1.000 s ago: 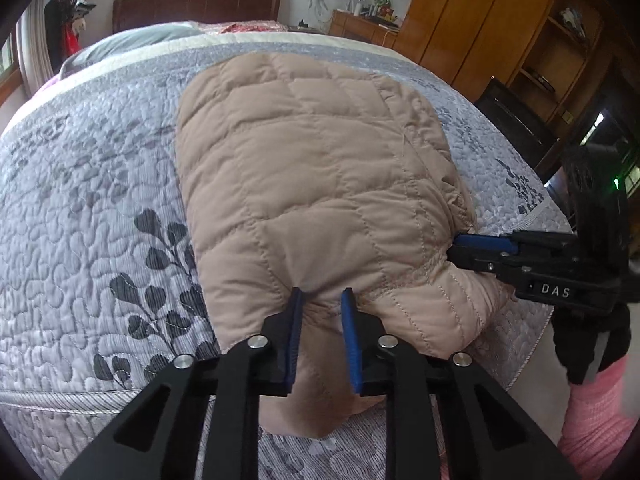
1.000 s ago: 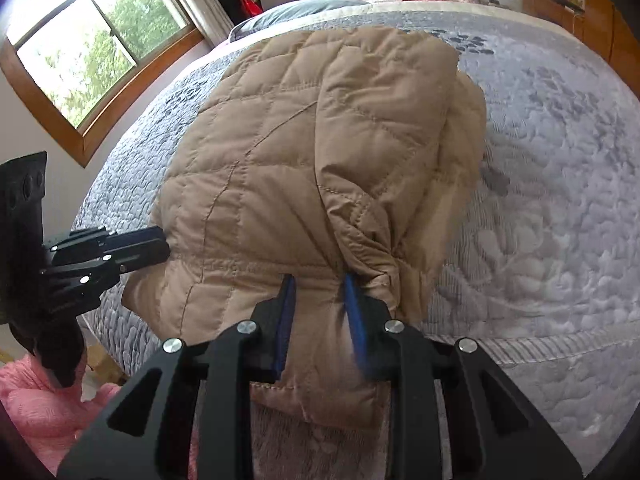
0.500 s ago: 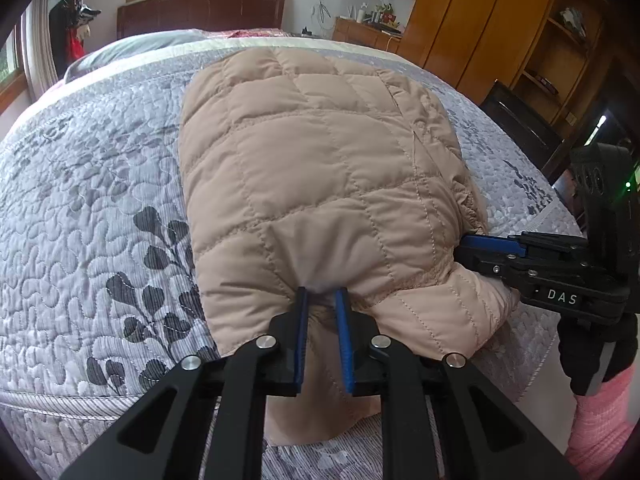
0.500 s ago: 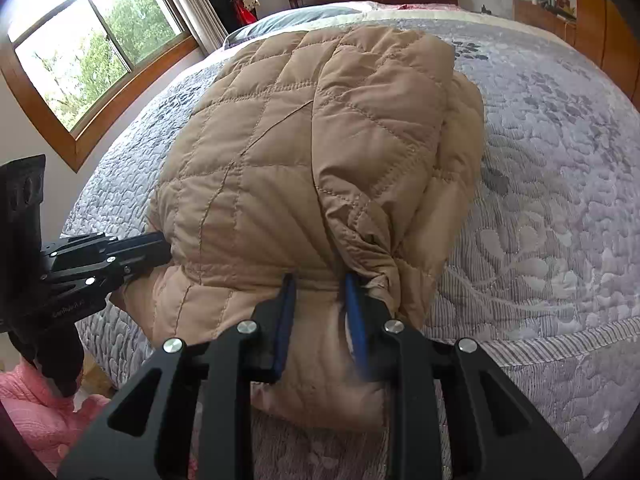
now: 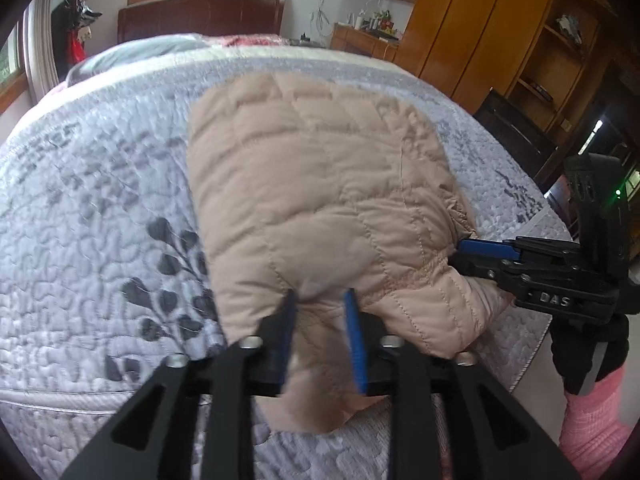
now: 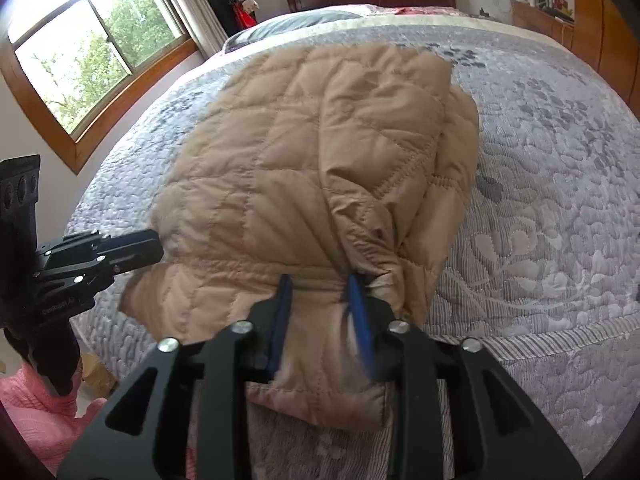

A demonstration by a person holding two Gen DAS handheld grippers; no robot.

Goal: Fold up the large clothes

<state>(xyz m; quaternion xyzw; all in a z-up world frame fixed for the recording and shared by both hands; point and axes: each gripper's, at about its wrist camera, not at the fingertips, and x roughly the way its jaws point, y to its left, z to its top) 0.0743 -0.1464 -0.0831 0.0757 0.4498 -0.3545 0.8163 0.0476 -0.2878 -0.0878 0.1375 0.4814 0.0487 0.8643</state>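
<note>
A tan quilted jacket (image 5: 320,184) lies folded on the bed, its near hem hanging over the bed's front edge. My left gripper (image 5: 320,296) straddles the near hem left of centre. Its jaws are opening, and the fabric between the blue pads sits loose. My right gripper (image 6: 318,284) is at the jacket (image 6: 320,160) hem by a bunched fold. Its jaws are opening too, with cloth still between them. Each gripper shows in the other's view: the right gripper (image 5: 460,252) at the jacket's right side, the left gripper (image 6: 154,246) at its left side.
A grey floral quilt (image 5: 100,200) covers the bed, with pillows and a dark headboard (image 5: 200,12) at the far end. A wooden wardrobe (image 5: 480,20) stands on the right, a window (image 6: 92,56) on the left. A pink sleeve (image 5: 592,420) shows behind the right gripper.
Both grippers' jaws have spread apart from a tight pinch on the hem. The jacket's near edge has settled lower onto the bed. Neither hand has shifted much.
</note>
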